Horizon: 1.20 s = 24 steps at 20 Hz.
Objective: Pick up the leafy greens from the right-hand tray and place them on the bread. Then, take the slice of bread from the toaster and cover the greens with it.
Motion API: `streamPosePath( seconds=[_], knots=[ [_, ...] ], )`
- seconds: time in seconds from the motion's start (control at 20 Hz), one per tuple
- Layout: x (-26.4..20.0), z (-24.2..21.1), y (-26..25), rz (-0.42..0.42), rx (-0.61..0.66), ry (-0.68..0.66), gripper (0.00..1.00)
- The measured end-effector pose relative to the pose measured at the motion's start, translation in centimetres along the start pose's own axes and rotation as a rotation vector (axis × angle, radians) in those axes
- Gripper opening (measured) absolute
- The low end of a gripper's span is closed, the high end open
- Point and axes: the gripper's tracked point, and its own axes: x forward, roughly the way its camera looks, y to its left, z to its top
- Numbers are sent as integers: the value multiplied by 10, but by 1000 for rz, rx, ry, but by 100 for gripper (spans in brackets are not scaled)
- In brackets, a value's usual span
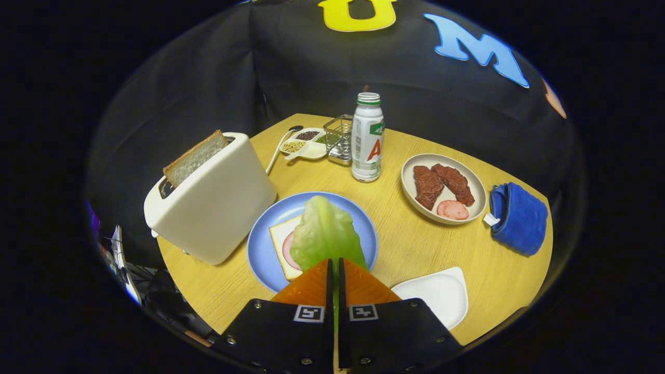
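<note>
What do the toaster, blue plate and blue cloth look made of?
Toaster: likely plastic, smooth cream shell with soft sheen. Blue plate: probably glazed ceramic or melamine, even matte gloss. Blue cloth: fuzzy microfibre or terry, folded. Gripper is shut on the leafy greens.

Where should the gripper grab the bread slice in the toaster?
By the top corner of the bread standing out of the toaster slot, coming from above, a finger on each flat face. The slice stands on edge, tilted, most of it down in the slot. The gripper is shut on the greens.
</note>
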Motion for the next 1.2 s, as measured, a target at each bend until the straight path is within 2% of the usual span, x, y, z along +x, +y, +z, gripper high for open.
streamPosePath(
  seconds=[0.4, 0.6, 0.65, 0.7, 0.85, 1.05, 1.2],
  knots=[
    [44, 7, 27, 9, -13, 34, 3],
    [45, 13, 32, 16, -23, 18, 19],
    [43, 17, 33, 18, -24, 2, 34],
    [37, 20, 31, 8, -31, -12, 41],
    [20, 29, 34, -4, -45, -92, 49],
    [-5, 41, 46, -41, -30, -256, 49],
    [-21, 46, 64, -37, 14, -389, 49]
  ],
)
